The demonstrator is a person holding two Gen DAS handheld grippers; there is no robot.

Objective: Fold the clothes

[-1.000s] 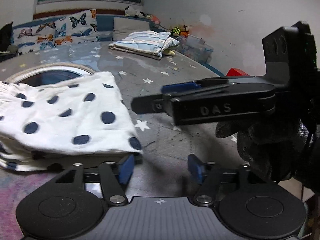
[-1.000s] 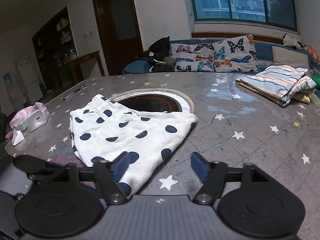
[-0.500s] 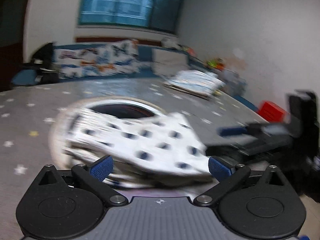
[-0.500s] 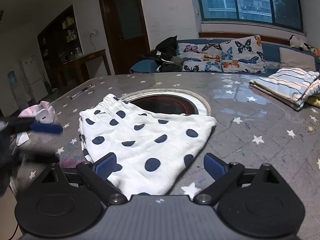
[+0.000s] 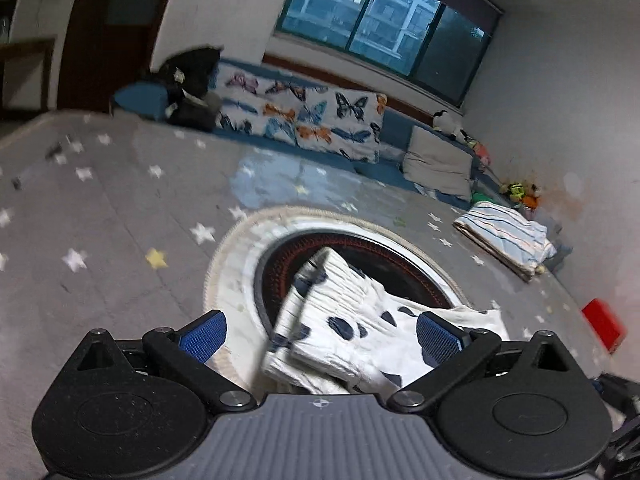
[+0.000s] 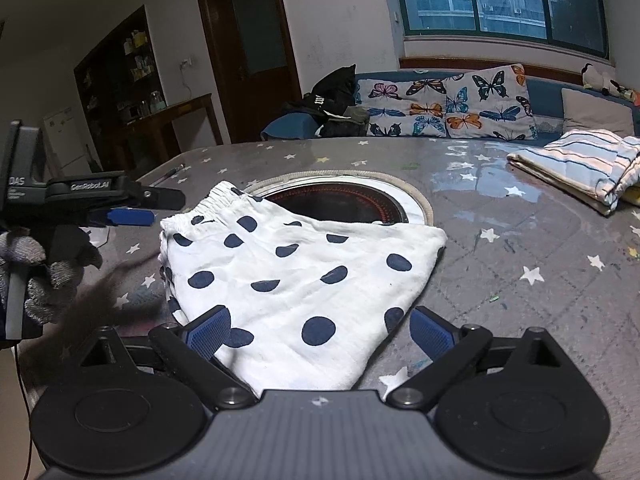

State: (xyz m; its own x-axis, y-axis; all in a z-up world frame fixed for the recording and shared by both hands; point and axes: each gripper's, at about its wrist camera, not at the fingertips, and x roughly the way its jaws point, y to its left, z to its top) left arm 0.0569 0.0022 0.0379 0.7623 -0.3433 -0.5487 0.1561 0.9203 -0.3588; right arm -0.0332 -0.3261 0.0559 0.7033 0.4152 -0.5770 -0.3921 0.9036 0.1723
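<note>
Right hand-held gripper [image 6: 320, 330] is spread wide at lower centre, pinching nothing; the folded shorts [image 6: 296, 276] lie flat on the bench [image 6: 520, 312] at centre frame. Left hand-held gripper [image 5: 320, 330] is likewise spread, empty.

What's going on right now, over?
Both tools open: left tool, right tool. Polka-dot shorts folded on table, unheld. Nothing in the way.

Both wrist views look down close over the polka-dot shorts [image 5: 352, 332] from adjacent sides.
</note>
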